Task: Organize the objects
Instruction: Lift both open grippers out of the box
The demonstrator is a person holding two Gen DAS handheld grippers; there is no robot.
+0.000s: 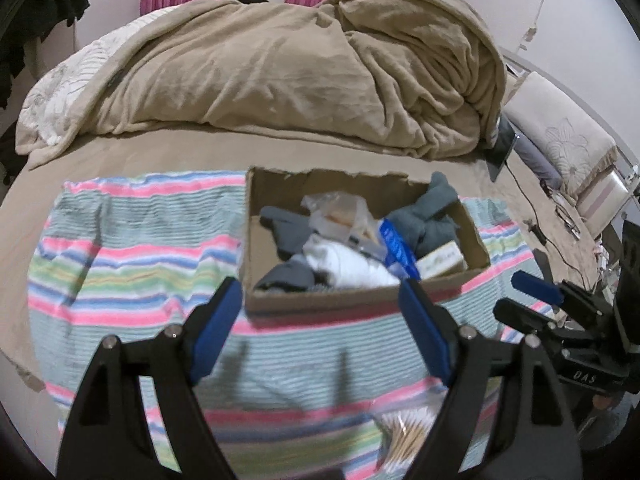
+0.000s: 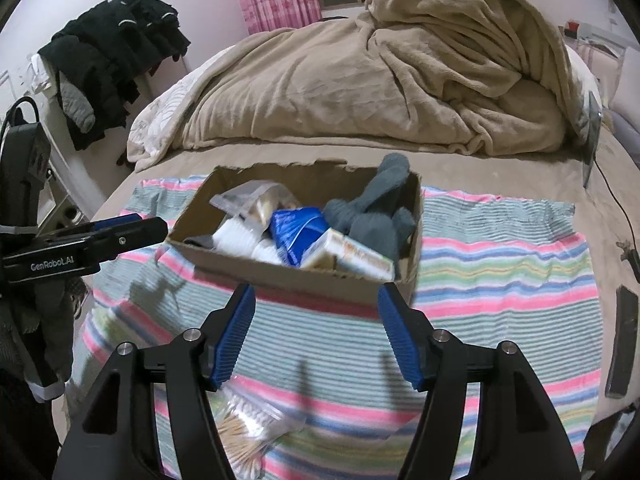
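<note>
An open cardboard box sits on a striped towel on the bed. It holds grey socks, a blue packet, white items, a clear bag and a small carton. A clear bag of cotton swabs lies on the towel in front of the box. My left gripper is open and empty above the towel. My right gripper is open and empty, just above the swab bag.
A rumpled beige blanket fills the far half of the bed. Dark clothes hang at the left. A tablet and cable lie at the right with pillows. A dark remote lies beside the towel.
</note>
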